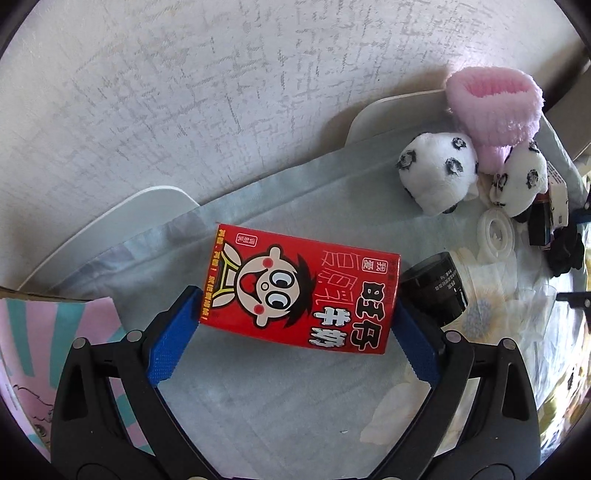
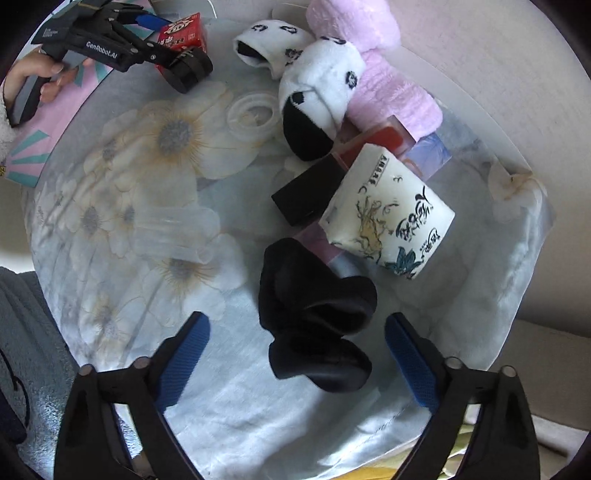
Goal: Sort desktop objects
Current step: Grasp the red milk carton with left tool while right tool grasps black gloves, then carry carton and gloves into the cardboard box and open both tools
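Observation:
My left gripper (image 1: 295,314) is shut on a red milk carton (image 1: 301,290) with a cartoon face, its blue pads pressing both ends. It holds the carton over the pale cloth (image 1: 258,406). In the right wrist view the left gripper (image 2: 173,48) and the carton (image 2: 183,33) show at the top left. My right gripper (image 2: 297,332) is open, its blue fingers either side of a black sock bundle (image 2: 314,325) lying on the floral cloth (image 2: 110,221).
White panda-print socks (image 2: 317,81), pink fluffy socks (image 2: 391,96), a white printed tissue roll (image 2: 388,214), a black box (image 2: 306,192), clear tape rings (image 2: 253,114) and a black cylinder (image 1: 432,284) lie on the cloth. A white tray rim (image 1: 147,203) stands behind the carton.

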Action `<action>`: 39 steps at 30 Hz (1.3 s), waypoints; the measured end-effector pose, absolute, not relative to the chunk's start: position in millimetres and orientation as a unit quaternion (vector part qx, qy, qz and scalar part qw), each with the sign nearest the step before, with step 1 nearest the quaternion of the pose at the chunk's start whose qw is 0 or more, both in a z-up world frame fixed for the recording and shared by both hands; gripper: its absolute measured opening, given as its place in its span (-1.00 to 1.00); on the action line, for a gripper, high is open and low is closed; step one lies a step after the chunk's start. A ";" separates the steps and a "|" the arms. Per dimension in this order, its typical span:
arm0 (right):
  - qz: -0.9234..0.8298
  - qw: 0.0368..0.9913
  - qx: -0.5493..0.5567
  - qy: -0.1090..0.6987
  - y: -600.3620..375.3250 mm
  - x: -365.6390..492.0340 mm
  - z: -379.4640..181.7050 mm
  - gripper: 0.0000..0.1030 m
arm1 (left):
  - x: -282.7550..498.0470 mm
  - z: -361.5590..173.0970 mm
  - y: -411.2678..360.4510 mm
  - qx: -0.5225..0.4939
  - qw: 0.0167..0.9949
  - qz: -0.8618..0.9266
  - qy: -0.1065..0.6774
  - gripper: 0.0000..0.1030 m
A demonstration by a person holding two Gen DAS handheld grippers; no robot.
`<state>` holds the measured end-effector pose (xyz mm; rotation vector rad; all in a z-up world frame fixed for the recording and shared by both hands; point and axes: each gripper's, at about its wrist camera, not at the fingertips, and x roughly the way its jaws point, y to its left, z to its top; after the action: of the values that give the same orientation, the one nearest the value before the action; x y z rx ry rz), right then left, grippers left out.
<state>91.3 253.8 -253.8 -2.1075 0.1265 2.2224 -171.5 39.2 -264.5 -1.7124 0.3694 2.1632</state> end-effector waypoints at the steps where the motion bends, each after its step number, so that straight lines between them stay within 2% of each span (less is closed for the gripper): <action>1: 0.722 0.038 -0.689 0.044 254.3 91.7 -255.1 0.45 | -171.7 -264.1 37.8 -0.605 0.180 0.765 0.128 0.77; 2: 0.720 0.036 -0.691 0.047 254.6 92.2 -256.6 0.21 | -171.5 -263.5 36.2 -0.605 0.181 0.766 0.125 0.77; 4: 0.719 0.041 -0.692 0.039 253.8 93.5 -256.3 -0.02 | -170.7 -261.9 32.5 -0.603 0.183 0.767 0.118 0.76; 5: 0.720 0.040 -0.691 0.040 253.9 94.4 -254.1 -0.24 | -170.1 -261.2 30.7 -0.603 0.184 0.768 0.115 0.75; 8: 0.721 0.054 -0.689 0.042 256.6 97.1 -248.8 -0.57 | -168.4 -258.2 25.6 -0.602 0.184 0.769 0.111 0.75; 16: 0.724 0.067 -0.685 0.047 252.9 109.1 -236.0 -0.62 | -164.7 -239.7 17.6 -0.603 0.180 0.771 0.099 0.75; 30: 0.719 0.065 -0.685 0.091 243.7 139.2 -192.3 -0.62 | -123.0 -165.4 -4.8 -0.584 0.181 0.788 0.078 0.75; 39: 0.724 0.076 -0.678 0.103 241.8 157.3 -162.3 -0.62 | -89.7 -139.7 21.5 -0.565 0.201 0.798 0.056 0.75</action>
<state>157.3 241.8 -162.3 -2.0320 0.3096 2.1717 -89.7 21.5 -139.7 -1.5780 0.1561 2.2305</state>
